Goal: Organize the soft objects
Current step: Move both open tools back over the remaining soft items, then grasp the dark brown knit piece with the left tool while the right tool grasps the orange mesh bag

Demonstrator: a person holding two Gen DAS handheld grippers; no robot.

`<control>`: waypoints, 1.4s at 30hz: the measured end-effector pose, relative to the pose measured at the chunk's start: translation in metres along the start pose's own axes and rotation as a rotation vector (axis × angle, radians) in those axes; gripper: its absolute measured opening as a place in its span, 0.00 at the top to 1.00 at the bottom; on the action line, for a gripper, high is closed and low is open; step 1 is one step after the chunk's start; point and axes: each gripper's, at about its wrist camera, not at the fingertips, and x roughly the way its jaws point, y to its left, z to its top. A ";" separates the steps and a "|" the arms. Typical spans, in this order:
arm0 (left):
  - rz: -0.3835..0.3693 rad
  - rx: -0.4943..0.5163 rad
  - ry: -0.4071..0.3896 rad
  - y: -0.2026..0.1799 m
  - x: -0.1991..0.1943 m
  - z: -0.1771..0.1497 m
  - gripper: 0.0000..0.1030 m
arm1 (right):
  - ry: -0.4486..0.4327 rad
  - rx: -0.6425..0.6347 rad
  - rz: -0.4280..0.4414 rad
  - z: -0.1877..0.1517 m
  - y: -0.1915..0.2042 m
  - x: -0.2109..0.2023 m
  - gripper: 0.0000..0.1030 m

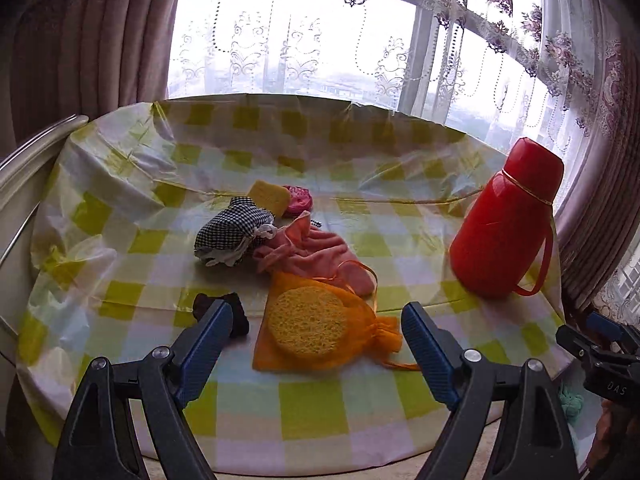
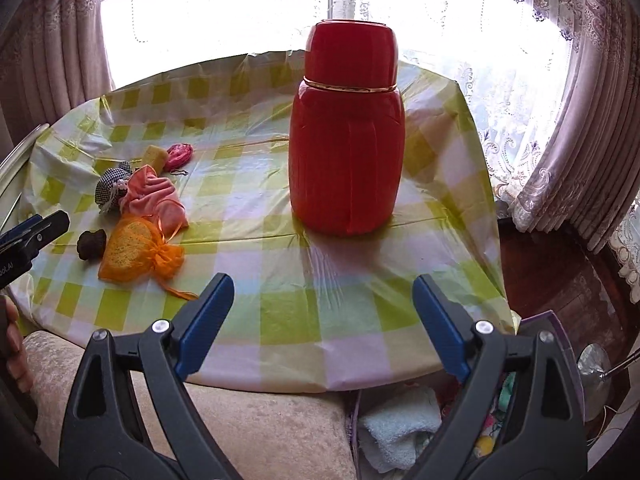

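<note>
Sheer lace curtains backed the checked tabletop (image 1: 304, 412), where an orange mesh pouch holding a round yellow sponge (image 1: 316, 330) lay ready before the spread, empty left hand-held gripper (image 1: 316, 340), the right hand-held gripper (image 2: 324, 312) likewise spread.

A big red flask (image 2: 347, 132) stands upright on the table (image 2: 280, 320), which has a yellow and white checked cloth. The right gripper (image 2: 323, 308) hangs over the near edge with its jaws wide apart (nothing is between them). Far to the left lie an orange bag (image 2: 138, 254), a pink cloth (image 2: 158, 200) and a checked pouch (image 2: 112, 188).
</note>
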 end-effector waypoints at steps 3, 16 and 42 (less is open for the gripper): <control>0.023 -0.042 0.054 0.023 0.015 -0.004 0.15 | 0.011 -0.035 0.068 0.002 0.024 0.008 0.11; -0.015 -0.208 0.190 0.074 0.052 -0.011 0.18 | 0.082 -0.192 0.186 0.009 0.113 0.052 0.11; 0.000 -0.252 0.279 0.103 0.119 -0.007 0.54 | 0.199 -0.440 0.282 0.019 0.215 0.133 0.11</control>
